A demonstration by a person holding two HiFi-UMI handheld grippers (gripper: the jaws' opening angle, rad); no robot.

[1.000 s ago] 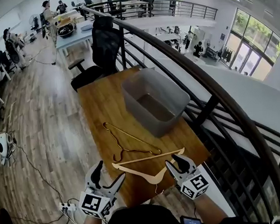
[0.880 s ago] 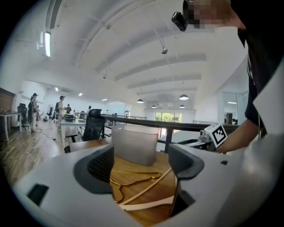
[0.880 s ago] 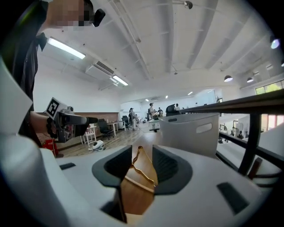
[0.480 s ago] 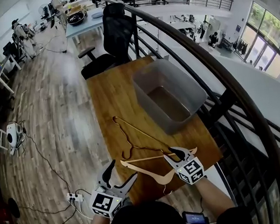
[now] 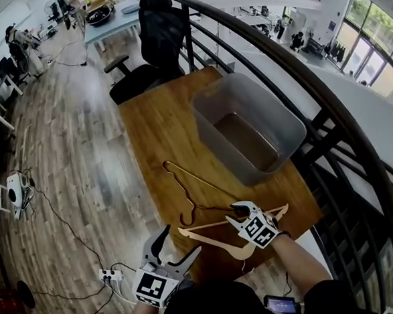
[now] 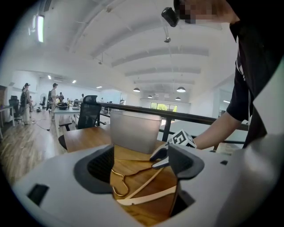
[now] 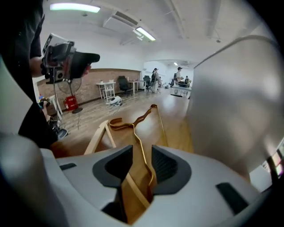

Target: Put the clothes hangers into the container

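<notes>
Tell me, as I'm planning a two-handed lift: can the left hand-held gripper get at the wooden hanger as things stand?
Probably yes. The left hand-held gripper is open and empty, and the wooden hanger's near end lies just ahead of it on the table, with nothing in between.
</notes>
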